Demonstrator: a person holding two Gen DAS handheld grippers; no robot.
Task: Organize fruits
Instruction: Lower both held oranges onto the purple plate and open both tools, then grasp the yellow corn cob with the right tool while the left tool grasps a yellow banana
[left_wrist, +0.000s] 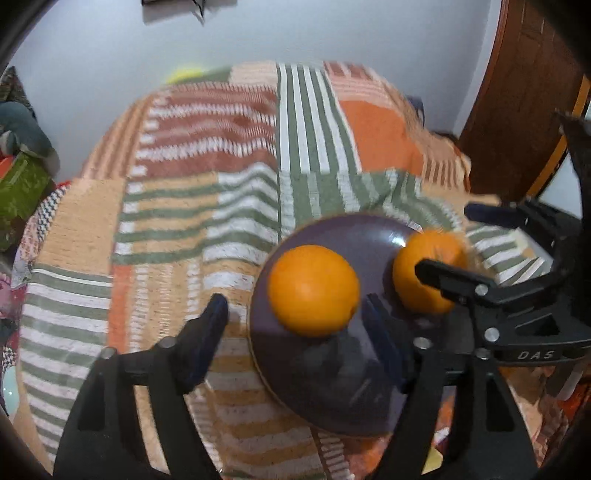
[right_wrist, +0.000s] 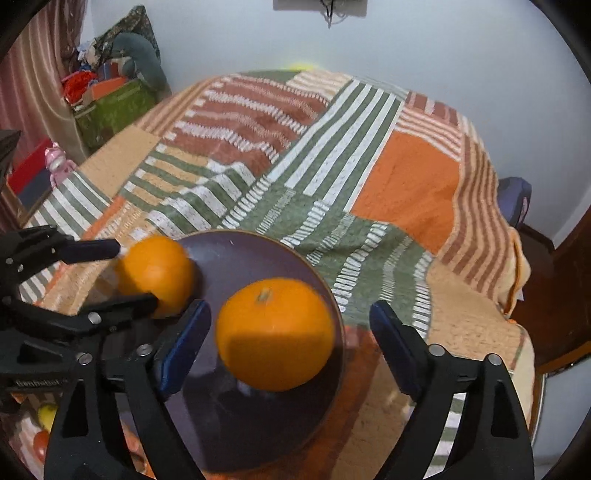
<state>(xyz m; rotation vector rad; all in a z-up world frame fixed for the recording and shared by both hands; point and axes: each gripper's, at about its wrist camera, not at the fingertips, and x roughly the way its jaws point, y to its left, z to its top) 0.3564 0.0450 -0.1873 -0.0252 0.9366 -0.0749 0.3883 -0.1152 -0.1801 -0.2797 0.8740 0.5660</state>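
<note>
A dark purple plate rests on a striped patchwork blanket. In the left wrist view one orange lies over the plate between the fingers of my left gripper, which is open; its pads stand off the fruit. In the right wrist view a second orange, stem up, sits over the plate inside my open right gripper, with gaps on both sides. Each view also shows the other gripper beside it: the right gripper around its orange, the left gripper around its orange at the plate's rim.
A green bag full of clutter stands at the far left by a curtain. A brown wooden door is on the right. A yellow-green thing peeks over the blanket's far edge. More fruit shows at the lower left.
</note>
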